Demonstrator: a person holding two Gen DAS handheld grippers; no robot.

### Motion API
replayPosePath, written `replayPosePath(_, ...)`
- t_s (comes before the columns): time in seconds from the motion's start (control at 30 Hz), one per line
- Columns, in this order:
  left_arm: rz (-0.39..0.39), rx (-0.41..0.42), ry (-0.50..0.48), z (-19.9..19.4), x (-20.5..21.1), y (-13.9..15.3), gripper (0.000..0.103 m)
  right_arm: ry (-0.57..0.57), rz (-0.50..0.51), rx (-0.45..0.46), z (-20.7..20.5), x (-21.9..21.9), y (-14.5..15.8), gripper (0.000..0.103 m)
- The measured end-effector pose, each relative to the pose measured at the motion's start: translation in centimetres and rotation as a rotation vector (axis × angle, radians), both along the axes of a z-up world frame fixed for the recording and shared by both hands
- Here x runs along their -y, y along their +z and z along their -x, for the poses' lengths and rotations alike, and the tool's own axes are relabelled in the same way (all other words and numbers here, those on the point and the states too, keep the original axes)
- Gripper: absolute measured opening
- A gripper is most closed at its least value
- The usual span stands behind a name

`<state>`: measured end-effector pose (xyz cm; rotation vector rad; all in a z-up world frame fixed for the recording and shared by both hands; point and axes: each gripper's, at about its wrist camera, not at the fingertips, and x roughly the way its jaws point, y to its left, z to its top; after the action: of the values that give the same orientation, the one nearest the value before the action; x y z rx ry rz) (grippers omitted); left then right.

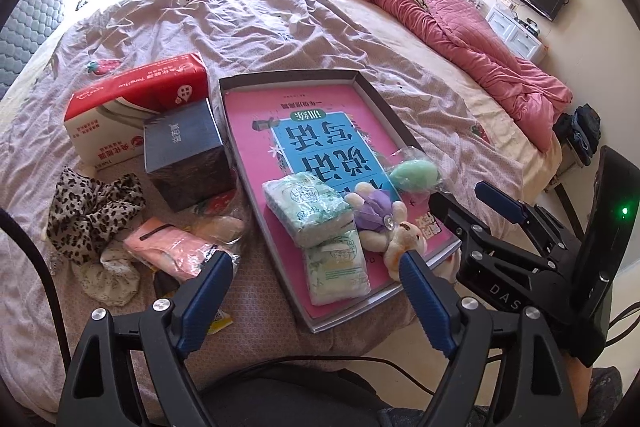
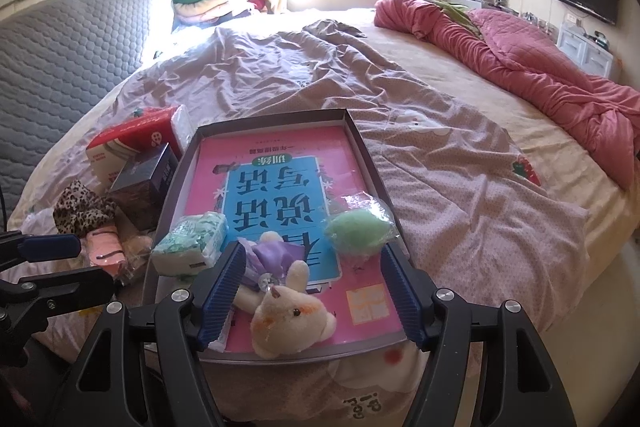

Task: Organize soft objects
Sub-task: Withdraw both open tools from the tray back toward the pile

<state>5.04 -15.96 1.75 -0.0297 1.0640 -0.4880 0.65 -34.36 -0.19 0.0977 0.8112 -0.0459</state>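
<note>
Both grippers gape wide and empty; the right gripper (image 2: 312, 291) should drop squarely over the plush rabbit (image 2: 290, 311) in the tray (image 2: 362, 143); the left gripper (image 1: 316, 291) waits by the pink pouch (image 1: 168, 247).

The tray's (image 2: 362, 143) far half is left bare; its near end is crowded by tissue packs (image 1: 306, 209), bunny (image 2: 290, 315) and sponge (image 2: 356, 231).
</note>
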Motion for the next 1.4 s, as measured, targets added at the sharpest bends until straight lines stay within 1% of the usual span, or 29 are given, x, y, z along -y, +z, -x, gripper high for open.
replayPosePath(0.3,0.005,0.027,0.026,0.4,-1.3,1.4,0.085,0.003,0.013,0.025,0.2,-1.0,1.6,0.072)
replayPosePath(0.43,-0.021,0.060,0.038,0.6,-1.9,2.1,0.085,0.009,0.034,0.040,0.3,-1.6,2.4,0.072)
replayPosePath(0.57,-0.041,0.085,0.048,1.0,-2.6,2.8,0.085,0.005,0.032,0.053,0.4,-1.8,3.1,0.072)
replayPosePath(0.8,-0.049,0.100,0.076,1.5,-3.9,3.5,0.085,0.010,0.047,0.084,0.7,-2.6,4.7,0.072)
replayPosePath(1.07,-0.055,0.114,0.121,1.9,-5.7,4.2,0.085,0.042,0.060,0.124,1.0,-4.5,6.5,0.072)
replayPosePath(1.4,-0.067,0.128,0.174,2.2,-7.9,4.8,0.085,0.103,0.027,0.140,1.2,-6.8,7.5,0.072)
